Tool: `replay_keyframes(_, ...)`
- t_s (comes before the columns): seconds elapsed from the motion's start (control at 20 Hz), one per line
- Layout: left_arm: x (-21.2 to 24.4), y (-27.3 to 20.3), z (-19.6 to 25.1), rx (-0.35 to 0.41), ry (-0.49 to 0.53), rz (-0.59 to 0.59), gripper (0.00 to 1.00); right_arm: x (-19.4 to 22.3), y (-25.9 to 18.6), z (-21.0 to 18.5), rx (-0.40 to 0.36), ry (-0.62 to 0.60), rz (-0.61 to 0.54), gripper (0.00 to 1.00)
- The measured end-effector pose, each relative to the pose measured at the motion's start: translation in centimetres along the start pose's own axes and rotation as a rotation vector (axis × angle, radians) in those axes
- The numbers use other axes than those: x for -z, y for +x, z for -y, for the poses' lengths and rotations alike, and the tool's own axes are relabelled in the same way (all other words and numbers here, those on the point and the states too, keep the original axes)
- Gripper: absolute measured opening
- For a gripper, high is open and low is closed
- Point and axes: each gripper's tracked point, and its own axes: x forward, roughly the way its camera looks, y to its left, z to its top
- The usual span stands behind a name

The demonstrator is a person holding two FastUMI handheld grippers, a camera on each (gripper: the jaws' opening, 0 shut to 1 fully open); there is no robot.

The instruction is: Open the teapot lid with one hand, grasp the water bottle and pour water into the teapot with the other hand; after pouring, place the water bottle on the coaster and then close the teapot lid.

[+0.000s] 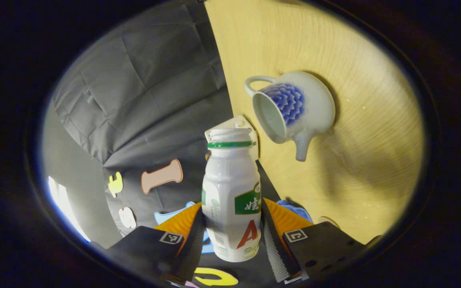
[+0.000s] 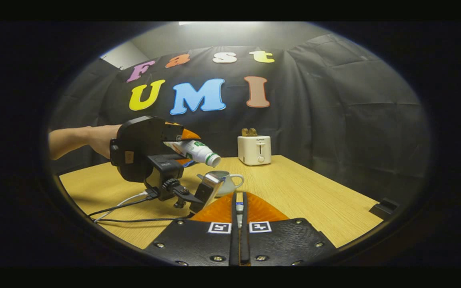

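bottle tipped over the open teapot

the left gripper point(image 1: 232, 236) has both fingers pressed on the sides of the water bottle point(image 1: 232, 196), low on its body, which leaves the uncapped neck free to pour. in the right gripper view the same bottle point(image 2: 194, 151) lies tilted with its mouth downward, just above the teapot point(image 2: 224, 182), so water would fall into the opening rather than onto the table point(image 2: 314, 192).

the teapot point(image 1: 294, 108) stands lidless on the wood, mouth open beneath the bottle's neck. no stream is visible; whether water is running i cannot tell.

the right gripper point(image 2: 238, 208) is drawn nearly closed, with something small and pale between the fingers, possibly the lid's knob, held clear of the pour. a toaster point(image 2: 254, 149) stands at the far edge, well apart.
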Motion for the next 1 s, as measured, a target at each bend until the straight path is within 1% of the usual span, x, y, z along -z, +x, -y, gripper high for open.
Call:
replay_keyframes(0.05, 0.0, 0.1, 0.1, 0.000, -0.023, 0.005, 0.82, -0.1, -0.2, 0.0, 0.001, 0.004, 0.005, 0.02)
replay_keyframes(0.1, 0.0, 0.0, 0.4, 0.005, -0.047, 0.010, 0.77, -0.3, -0.2, 0.1, 0.002, 0.006, 0.010, 0.02)
replay_keyframes(0.15, -0.1, 0.1, 0.6, 0.006, -0.071, 0.019, 0.77, -0.5, -0.3, 0.1, 0.002, 0.004, 0.016, 0.02)
replay_keyframes(0.2, -0.1, 0.1, 0.8, 0.010, -0.096, 0.026, 0.82, -0.8, -0.4, 0.1, 0.003, 0.000, 0.022, 0.00)
replay_keyframes(0.25, -0.1, 0.2, 1.2, 0.019, -0.122, 0.027, 0.72, -0.9, -0.4, 0.1, 0.004, -0.004, 0.028, 0.00)
replay_keyframes(0.3, -0.2, 0.2, 1.5, 0.026, -0.147, 0.030, 0.82, -1.0, -0.4, 0.0, 0.004, -0.006, 0.030, 0.02)
replay_keyframes(0.35, -0.2, 0.2, 1.8, 0.030, -0.172, 0.032, 0.77, -1.1, -0.5, 0.0, 0.004, -0.007, 0.032, 0.00)
replay_keyframes(0.4, -0.2, 0.1, 1.9, 0.031, -0.205, 0.034, 0.77, -1.3, -0.5, 0.1, 0.005, -0.008, 0.035, 0.02)
replay_keyframes(0.45, -0.1, 0.1, 2.3, 0.038, -0.253, 0.037, 0.82, -1.5, -0.5, 0.2, 0.008, -0.011, 0.041, 0.02)
replay_keyframes(0.55, 0.0, -0.1, 3.1, 0.054, -0.372, 0.042, 0.82, -2.2, -0.3, 0.5, 0.012, -0.009, 0.053, 0.02)
replay_keyframes(0.7, 0.2, -1.1, 3.9, 0.066, -0.556, 0.047, 0.82, -3.0, 0.2, 0.6, -0.002, 0.023, 0.051, 0.02)
replay_keyframes(0.85, 0.9, -2.3, 4.1, 0.071, -0.786, 0.048, 0.82, -3.8, 1.5, 0.3, -0.024, 0.037, 0.043, 0.02)
replay_keyframes(1.0, 2.9, -4.3, 4.0, 0.051, -1.049, 0.044, 0.82, -5.5, 3.5, -0.9, -0.063, 0.041, 0.052, 0.02)
